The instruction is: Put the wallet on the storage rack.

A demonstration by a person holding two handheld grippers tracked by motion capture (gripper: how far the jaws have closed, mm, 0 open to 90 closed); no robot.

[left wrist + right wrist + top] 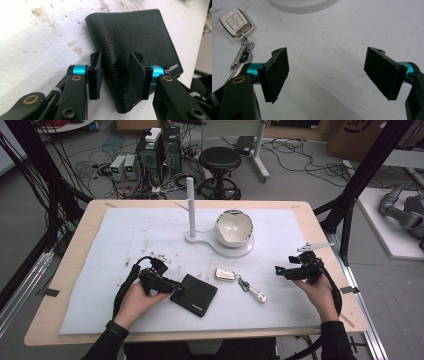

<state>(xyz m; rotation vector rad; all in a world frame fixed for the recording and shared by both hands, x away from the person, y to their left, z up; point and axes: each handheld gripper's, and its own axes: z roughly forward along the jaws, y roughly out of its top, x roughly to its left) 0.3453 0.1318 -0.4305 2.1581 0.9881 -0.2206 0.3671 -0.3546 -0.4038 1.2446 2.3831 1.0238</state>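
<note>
- Table (75, 270) of pale wood takes up the middle of the high view, and a white mat (125, 240) covers most of its top.
- White stand (220, 247) with an upright post (190, 205) sits at upper centre of the mat; a tilted bowl (234, 227) rests on the stand's round base.
- Black leather wallet (195, 294) lies flat at lower centre of the mat, also seen across the middle of the left gripper view (135, 37).
- Left gripper (176, 288), held by the left hand (134, 301), has its jaws narrowed onto a raised fold of the wallet, pinching the leather between them in its own view (116, 75).
- Right gripper (278, 269), held by the right hand (320, 292) at lower right, hovers with its jaws wide apart over bare mat (325, 72).
- Car key fob (225, 274) with its attached keys (252, 291) lies between the wallet and the right gripper, showing at upper left of the right gripper view (235, 22).
</note>
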